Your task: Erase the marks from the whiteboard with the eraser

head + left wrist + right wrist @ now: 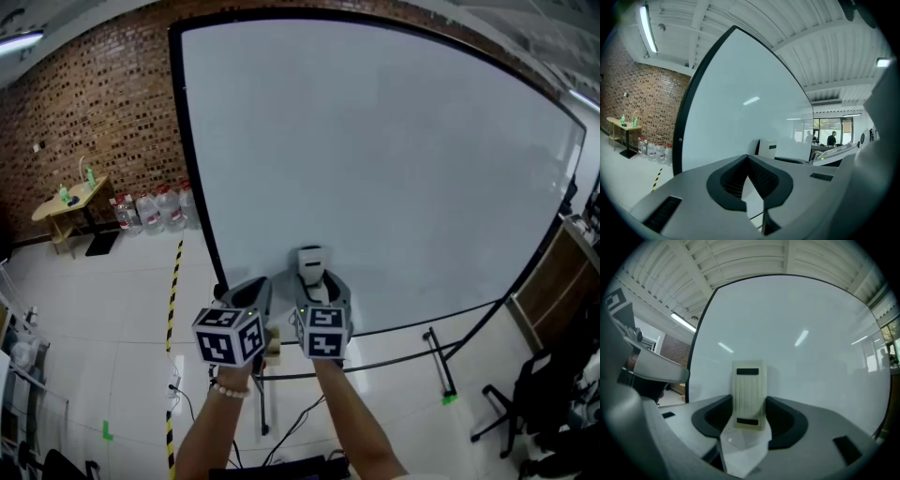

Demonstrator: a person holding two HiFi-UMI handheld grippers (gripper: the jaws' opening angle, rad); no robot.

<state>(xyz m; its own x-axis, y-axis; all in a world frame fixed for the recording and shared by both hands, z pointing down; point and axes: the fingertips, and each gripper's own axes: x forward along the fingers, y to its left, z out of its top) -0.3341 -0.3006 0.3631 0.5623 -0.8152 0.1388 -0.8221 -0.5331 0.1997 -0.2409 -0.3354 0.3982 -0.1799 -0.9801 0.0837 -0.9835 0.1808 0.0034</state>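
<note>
The large whiteboard fills most of the head view, and I see no marks on it. My right gripper is shut on the cream eraser, which has black strips and is held upright against the board's lower edge. In the right gripper view the eraser stands between the jaws of the right gripper, in front of the whiteboard. Just to the left, my left gripper is shut with nothing in it. In its own view the left gripper has its tips touching, with the eraser beyond them.
A brick wall runs behind the board at left, with a small yellow table and water jugs beside it. Yellow-black tape crosses the floor. The board's stand feet, floor cables, a chair and a wooden cabinet lie lower right.
</note>
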